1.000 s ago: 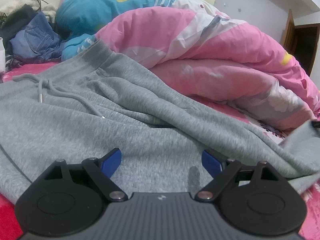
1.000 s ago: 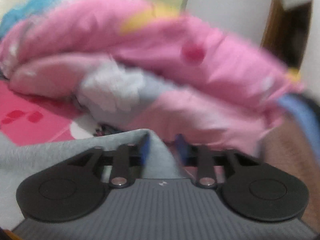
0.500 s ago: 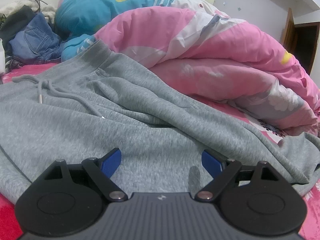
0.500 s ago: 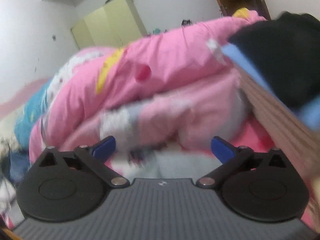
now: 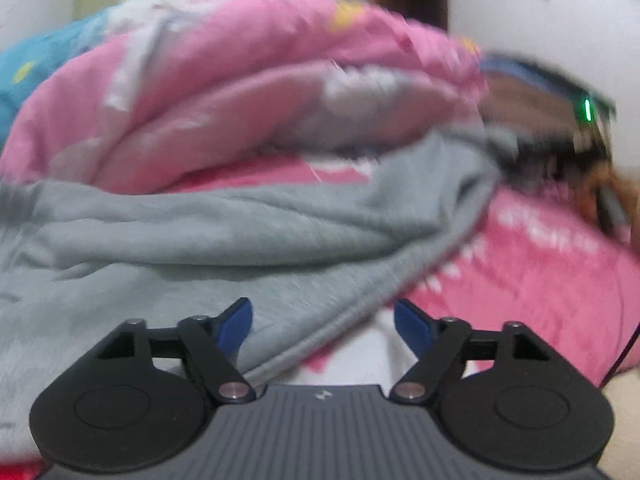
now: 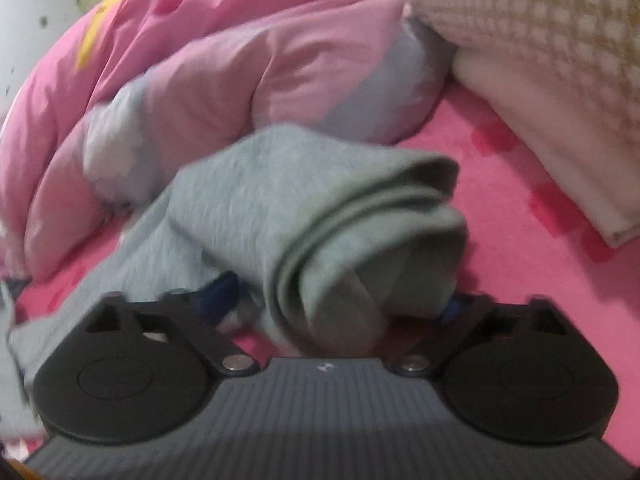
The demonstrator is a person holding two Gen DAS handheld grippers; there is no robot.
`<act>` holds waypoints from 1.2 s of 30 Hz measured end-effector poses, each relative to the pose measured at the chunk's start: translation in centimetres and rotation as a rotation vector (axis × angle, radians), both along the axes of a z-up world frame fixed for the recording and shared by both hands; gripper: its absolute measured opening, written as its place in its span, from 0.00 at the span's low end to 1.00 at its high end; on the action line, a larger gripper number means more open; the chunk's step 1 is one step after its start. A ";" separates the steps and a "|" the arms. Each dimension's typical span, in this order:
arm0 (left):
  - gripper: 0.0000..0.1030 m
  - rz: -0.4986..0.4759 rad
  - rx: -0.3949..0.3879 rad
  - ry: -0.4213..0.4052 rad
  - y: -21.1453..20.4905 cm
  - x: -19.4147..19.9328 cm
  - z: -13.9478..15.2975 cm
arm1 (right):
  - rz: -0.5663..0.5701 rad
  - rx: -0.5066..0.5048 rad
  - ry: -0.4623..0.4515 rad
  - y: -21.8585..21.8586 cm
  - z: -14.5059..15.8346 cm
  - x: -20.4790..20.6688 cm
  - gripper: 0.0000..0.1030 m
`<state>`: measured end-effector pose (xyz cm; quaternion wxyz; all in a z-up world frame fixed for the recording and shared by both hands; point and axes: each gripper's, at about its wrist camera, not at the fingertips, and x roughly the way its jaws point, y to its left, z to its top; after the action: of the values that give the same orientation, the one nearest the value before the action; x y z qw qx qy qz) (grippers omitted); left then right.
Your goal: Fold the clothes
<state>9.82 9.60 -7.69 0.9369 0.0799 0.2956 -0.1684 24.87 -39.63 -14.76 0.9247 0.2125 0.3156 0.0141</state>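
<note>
While both views are smeared by blur, the main layout can be made out: grey sweatpants (image 5: 224,240) lie spread over a pink bedsheet (image 5: 552,264), with a bunched pink duvet (image 5: 240,92) piled along the far side of the bed. From the left wrist camera, the left gripper (image 5: 323,322) hangs low over the near edge of the trousers with its blue-tipped fingers (image 5: 236,322) spread wide; a ribbed grey hem runs diagonally between them, but neither finger presses on it. At the right side of that view one leg of the sweatpants rises off the sheet toward a dark, blurred device with a small green light (image 5: 586,110); how it is held there is too blurred to read. From the right wrist camera, the right gripper (image 6: 336,300) sits at the cuff end of a trouser leg (image 6: 320,216), which is doubled over into thick folds and heaped right between its fingers. Its jaws stand fairly far apart with the cloth bulging through the gap and covering most of the blue tips, so I cannot tell whether they are pinching the fabric. Beyond, a cream and tan checked blanket (image 6: 552,52) rests on the sheet's far right corner, well apart from the cuff.
</note>
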 end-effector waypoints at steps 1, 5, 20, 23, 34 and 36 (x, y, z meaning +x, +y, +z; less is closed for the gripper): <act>0.64 -0.004 0.031 0.013 -0.6 0.4 -0.5 | -0.009 0.018 -0.009 -0.1 0.1 0.3 0.56; 0.20 0.030 0.029 0.021 -0.8 1.3 -0.7 | -0.013 0.129 -0.027 -0.9 2.0 -0.1 0.20; 0.08 -0.127 -0.100 0.061 5.0 -4.6 6.8 | -0.067 0.349 0.023 -8.5 11.9 -15.9 0.17; 0.34 -0.156 -0.094 0.198 4.0 -4.1 3.4 | -0.089 0.236 0.172 -8.2 8.6 -16.1 0.29; 0.60 -0.061 -0.261 0.139 9.1 -6.3 5.2 | -0.189 -0.245 0.084 -5.0 15.3 -23.3 0.69; 0.60 -0.011 -0.263 0.119 9.4 -5.3 5.4 | -0.140 -0.317 -0.028 -3.0 17.8 -24.2 0.70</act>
<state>4.53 19.02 -2.32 0.9191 -0.0523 0.3258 -0.2152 0.66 -42.58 3.02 0.9497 0.0852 0.2853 -0.0972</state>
